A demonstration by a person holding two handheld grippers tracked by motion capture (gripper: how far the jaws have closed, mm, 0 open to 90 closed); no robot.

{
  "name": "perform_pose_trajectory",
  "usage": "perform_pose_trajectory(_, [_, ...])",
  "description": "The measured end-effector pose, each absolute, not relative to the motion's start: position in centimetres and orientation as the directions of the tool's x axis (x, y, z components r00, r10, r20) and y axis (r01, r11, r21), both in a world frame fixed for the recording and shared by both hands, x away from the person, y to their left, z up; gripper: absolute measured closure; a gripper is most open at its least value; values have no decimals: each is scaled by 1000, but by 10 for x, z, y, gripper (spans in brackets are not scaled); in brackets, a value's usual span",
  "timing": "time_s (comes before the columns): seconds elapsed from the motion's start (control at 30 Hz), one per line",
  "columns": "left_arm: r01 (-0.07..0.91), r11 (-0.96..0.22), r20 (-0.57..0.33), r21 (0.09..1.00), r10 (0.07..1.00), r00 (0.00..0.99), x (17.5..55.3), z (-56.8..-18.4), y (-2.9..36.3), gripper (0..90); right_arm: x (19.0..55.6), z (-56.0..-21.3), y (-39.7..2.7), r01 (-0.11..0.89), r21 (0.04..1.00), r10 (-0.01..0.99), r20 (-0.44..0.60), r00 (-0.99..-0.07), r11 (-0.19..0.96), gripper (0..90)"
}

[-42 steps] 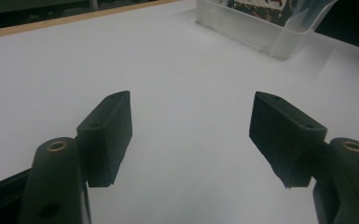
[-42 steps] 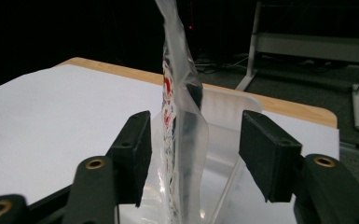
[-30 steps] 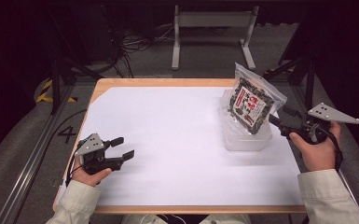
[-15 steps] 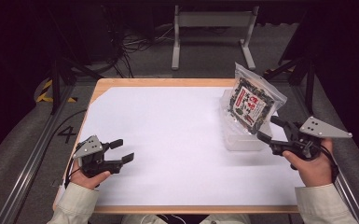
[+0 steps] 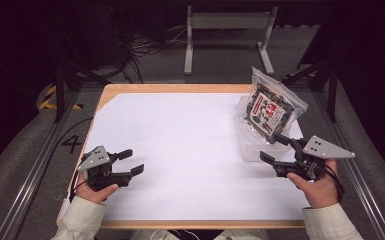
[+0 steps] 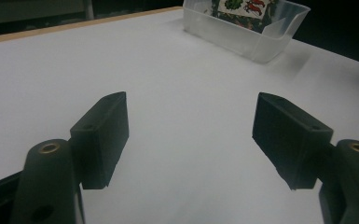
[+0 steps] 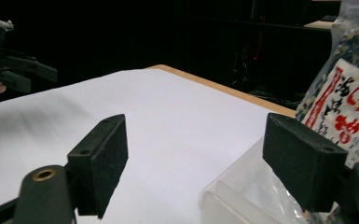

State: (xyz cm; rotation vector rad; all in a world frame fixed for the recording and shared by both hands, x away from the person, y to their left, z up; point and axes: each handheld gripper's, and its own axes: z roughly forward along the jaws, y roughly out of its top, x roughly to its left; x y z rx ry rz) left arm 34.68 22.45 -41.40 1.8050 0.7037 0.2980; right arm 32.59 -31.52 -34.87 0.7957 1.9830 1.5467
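Packet stood propped in clear bin; right gripper beside it, jaws apart, empty; left gripper likewise apart, parked well away.

Printed snack bag upright in clear tub

Numeral "4" on floor, red characters on packet

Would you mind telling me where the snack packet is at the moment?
In the high view the snack packet stands tilted in the clear plastic bin at the table's far right, just beyond the right gripper.
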Motion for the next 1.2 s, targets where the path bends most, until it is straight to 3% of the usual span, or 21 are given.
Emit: perform_pose_trajectory(1.2, [311,-191,-138,931,605,784,347,-421,226,277,328,-433,-282,204,954,700,-8,-715,219,225])
